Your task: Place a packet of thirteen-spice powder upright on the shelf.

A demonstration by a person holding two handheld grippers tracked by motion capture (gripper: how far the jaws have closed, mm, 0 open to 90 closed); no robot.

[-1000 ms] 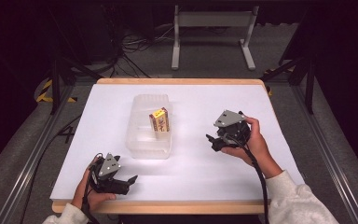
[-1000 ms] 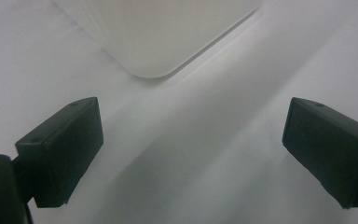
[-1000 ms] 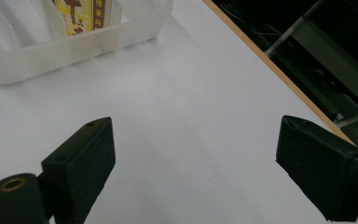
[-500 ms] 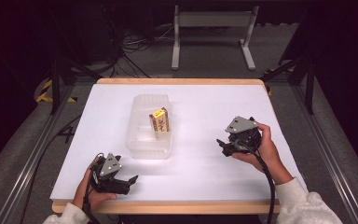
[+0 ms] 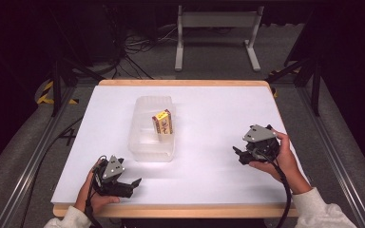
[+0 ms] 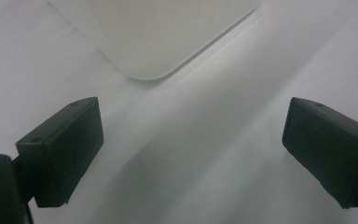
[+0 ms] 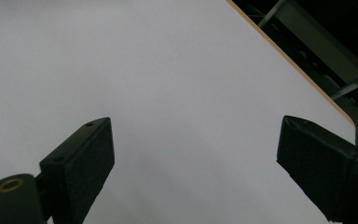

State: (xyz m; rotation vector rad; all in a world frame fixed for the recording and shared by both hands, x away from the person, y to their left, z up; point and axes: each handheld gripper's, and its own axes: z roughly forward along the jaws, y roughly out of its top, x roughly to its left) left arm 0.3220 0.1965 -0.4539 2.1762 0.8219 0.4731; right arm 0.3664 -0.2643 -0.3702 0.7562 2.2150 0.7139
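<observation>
A clear plastic container (image 5: 151, 127) stands left of the white table's middle, and a small yellow and brown box (image 5: 163, 124) stands upright inside it. My left gripper (image 5: 132, 186) rests near the front left edge, open, with nothing between its jaws. A corner of the container (image 6: 142, 44) lies beyond the jaws in the left gripper view (image 6: 193, 149). My right gripper (image 5: 238, 154) sits at the right side of the table, held by a hand, open and empty. Bare white table lies between its jaws in the right gripper view (image 7: 196, 172).
The white table top (image 5: 209, 118) has a wooden edge (image 5: 180, 210). A grey metal stand (image 5: 216, 28) and cables lie on the floor behind. Metal rails run along both sides. The table's far edge (image 7: 289, 60) crosses the right gripper view.
My right gripper has moved right and toward the front edge, away from the container. The left gripper has stayed in place.
</observation>
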